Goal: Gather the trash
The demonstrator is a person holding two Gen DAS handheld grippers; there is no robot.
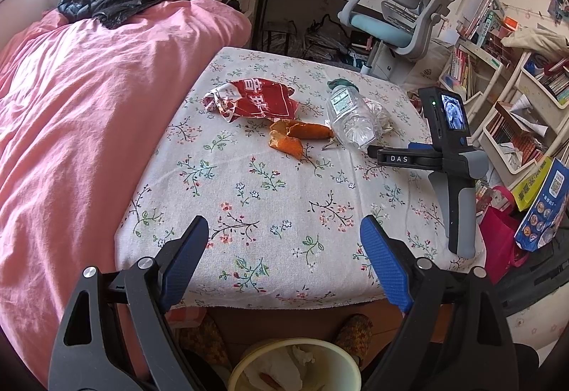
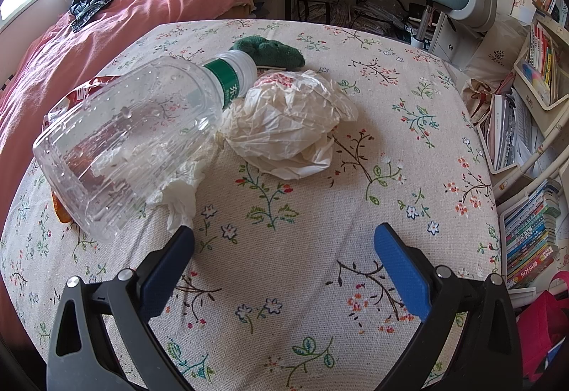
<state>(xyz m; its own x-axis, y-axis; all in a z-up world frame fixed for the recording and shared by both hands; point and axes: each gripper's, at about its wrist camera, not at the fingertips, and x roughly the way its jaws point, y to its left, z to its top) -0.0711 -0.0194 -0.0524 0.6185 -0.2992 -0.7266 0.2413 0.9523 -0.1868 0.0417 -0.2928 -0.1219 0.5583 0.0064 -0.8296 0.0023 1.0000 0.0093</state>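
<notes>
Both grippers hang over the flowered tablecloth point(image 1: 270, 184) with their blue pads spread wide and nothing between them: the left gripper point(image 1: 284, 241) near the front edge of the cloth, the right gripper point(image 2: 284, 248) further in, just short of the bottle. From the left view the right tool shows side-on at the cloth's right edge, with "DAS" in white on its black bar and a small lit screen on top.

Counting the rubbish on the cloth: one clear plastic bottle point(image 2: 131, 142) lying on its side, uncapped, with a green and white label whose characters are too small to read; one crumpled white plastic bag point(image 2: 291, 127) touching the bottle's neck; one wad of white tissue point(image 2: 177, 199) poking out from under the bottle; one torn red snack wrapper point(image 1: 256, 99) with large white characters, left of the bottle; two or three pieces of orange peel point(image 1: 291, 138) between wrapper and bottle. A dark green cloth lump point(image 2: 274, 53) sits just behind the bottle's mouth.

One pale bin point(image 1: 295, 369) stands on the floor below the cloth's front edge, with white tissue and a bit of peel already in it. Left of the cloth lies a pink quilt point(image 1: 89, 106).
</notes>
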